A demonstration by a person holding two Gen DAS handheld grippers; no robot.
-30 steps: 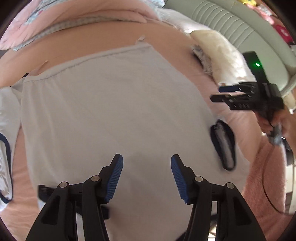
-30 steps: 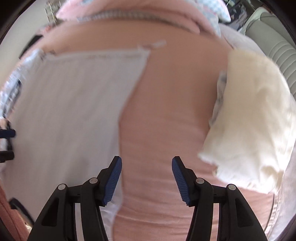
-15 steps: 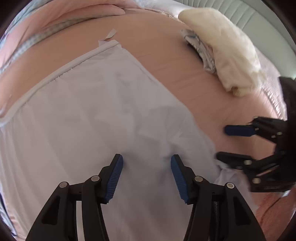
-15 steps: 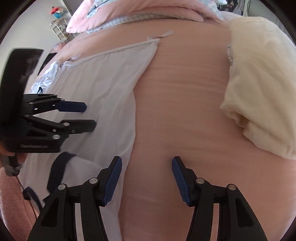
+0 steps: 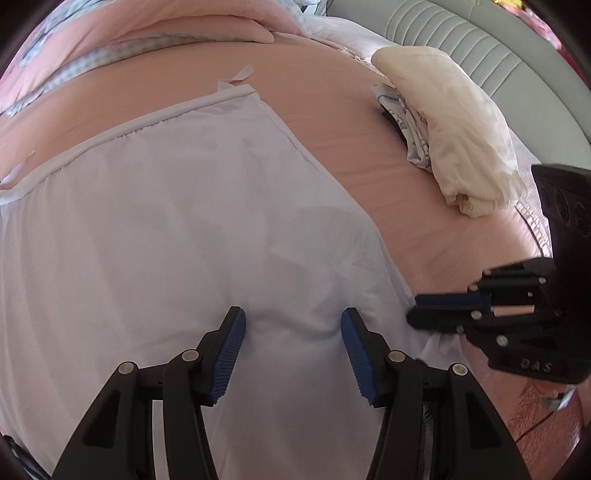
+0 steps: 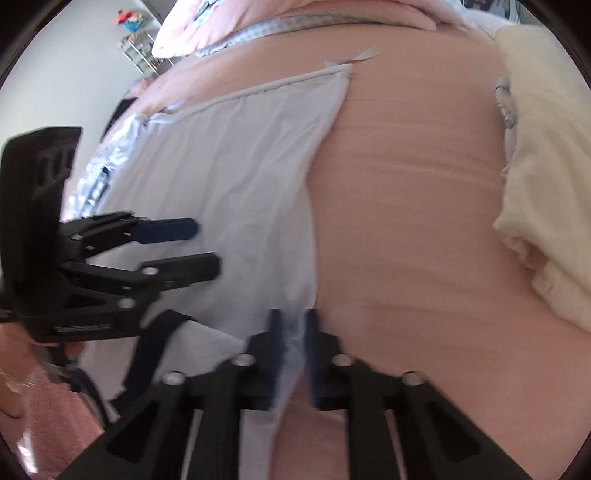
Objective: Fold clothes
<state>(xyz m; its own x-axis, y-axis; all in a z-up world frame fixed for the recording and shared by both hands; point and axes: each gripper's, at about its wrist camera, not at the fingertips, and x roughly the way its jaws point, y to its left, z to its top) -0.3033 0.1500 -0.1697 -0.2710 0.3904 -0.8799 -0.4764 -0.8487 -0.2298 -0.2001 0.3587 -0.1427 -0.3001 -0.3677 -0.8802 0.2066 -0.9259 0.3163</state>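
Observation:
A pale blue garment (image 5: 166,240) lies spread flat on the pink bed sheet (image 5: 332,110); it also shows in the right wrist view (image 6: 236,177). My left gripper (image 5: 291,332) is open, its tips pressed onto the garment's middle near the front. In the right wrist view it sits at the left (image 6: 199,247), open. My right gripper (image 6: 293,332) has its jaws nearly closed on the garment's right edge, with cloth between them. In the left wrist view it shows at the right (image 5: 417,310), at that edge.
A cream folded cloth (image 5: 454,129) lies on a patterned one (image 5: 406,122) at the far right of the bed. Pink bedding (image 5: 184,26) is piled at the back. A grey-green padded headboard (image 5: 480,44) runs behind. A dark strap (image 6: 155,339) lies at the garment's near corner.
My right gripper has closed from wide open onto the garment's right edge. My left gripper has stayed open and moved a little forward over the garment.

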